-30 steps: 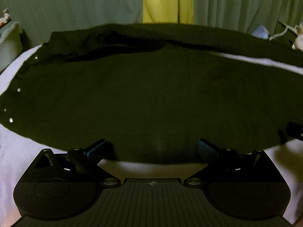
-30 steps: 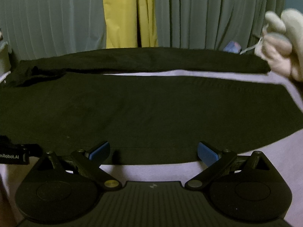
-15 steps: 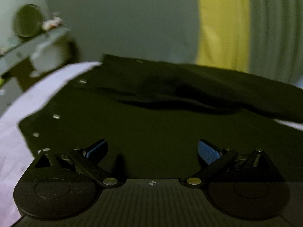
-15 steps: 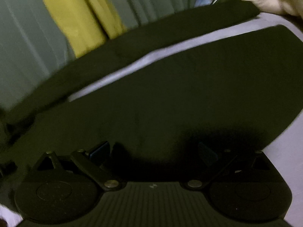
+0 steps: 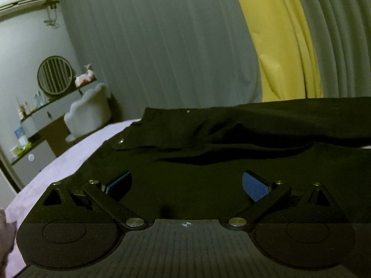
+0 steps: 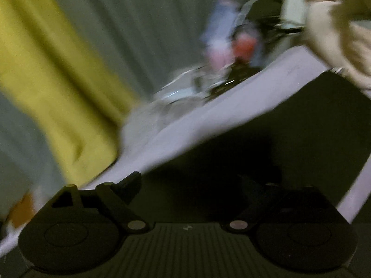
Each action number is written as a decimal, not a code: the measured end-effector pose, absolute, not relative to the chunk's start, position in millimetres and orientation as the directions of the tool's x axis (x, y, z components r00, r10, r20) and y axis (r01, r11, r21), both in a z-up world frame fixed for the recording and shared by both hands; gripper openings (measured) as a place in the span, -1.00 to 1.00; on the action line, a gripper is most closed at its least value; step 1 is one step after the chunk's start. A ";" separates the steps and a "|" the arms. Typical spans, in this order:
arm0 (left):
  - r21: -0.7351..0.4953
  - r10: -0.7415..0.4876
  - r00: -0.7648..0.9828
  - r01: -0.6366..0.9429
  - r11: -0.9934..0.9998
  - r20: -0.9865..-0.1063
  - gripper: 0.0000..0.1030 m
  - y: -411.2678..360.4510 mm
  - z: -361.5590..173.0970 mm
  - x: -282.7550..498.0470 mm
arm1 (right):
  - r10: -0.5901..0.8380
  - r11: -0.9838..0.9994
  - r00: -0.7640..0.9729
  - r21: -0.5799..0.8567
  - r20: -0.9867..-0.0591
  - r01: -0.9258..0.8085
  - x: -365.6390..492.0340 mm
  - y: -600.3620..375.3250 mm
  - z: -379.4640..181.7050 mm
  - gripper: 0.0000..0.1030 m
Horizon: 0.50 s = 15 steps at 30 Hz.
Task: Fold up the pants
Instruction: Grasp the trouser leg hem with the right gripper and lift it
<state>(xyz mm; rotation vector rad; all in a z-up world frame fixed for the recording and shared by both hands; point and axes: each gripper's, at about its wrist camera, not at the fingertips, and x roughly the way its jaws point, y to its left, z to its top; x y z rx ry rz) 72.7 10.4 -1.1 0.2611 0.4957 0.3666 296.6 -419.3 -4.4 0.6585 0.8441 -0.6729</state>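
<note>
Black pants [image 5: 220, 143] lie spread on a pale lilac bed sheet [image 5: 69, 162], waistband with metal studs at the left, one leg bunched at the back. My left gripper [image 5: 185, 183] hovers open above the waist area, blue pads apart, nothing between them. In the blurred right wrist view, the end of a black pant leg [image 6: 289, 127] lies on the sheet [image 6: 208, 120]. My right gripper [image 6: 190, 183] is over that leg end, jaws wide and closing, with no cloth between them that I can see.
Grey curtains with a yellow panel [image 5: 278, 46] hang behind the bed. A dresser with a round mirror [image 5: 55, 75] and a white chair [image 5: 88, 113] stand at the left. Beige cloth [image 6: 336, 23] and cluttered items [image 6: 231, 46] lie beyond the bed's right end.
The left gripper swung left toward the waistband. The right gripper swept far right along the leg to its end and rolled, so the view now tilts.
</note>
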 end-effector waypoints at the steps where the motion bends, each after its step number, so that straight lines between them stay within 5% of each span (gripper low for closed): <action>1: 0.327 0.399 0.819 -0.275 0.904 -0.414 1.00 9.9 -4.3 74.8 | -0.270 0.576 0.490 0.269 -0.829 0.772 304.2 -426.1 -10.2 0.72; 11: 0.341 0.430 0.754 -0.286 0.896 -0.496 1.00 19.4 -22.4 89.6 | -0.342 0.586 0.327 0.073 -0.881 0.807 333.1 -428.7 -41.2 0.15; 13: 0.343 0.433 0.748 -0.287 0.894 -0.502 1.00 18.8 -22.3 87.6 | -0.336 0.638 0.359 0.070 -0.871 0.767 327.5 -427.6 -34.3 -0.13; 15: 0.350 0.440 0.746 -0.291 0.891 -0.500 1.00 19.7 -21.3 86.3 | -0.314 0.658 0.421 0.124 -0.851 0.743 314.5 -428.8 -25.3 -0.73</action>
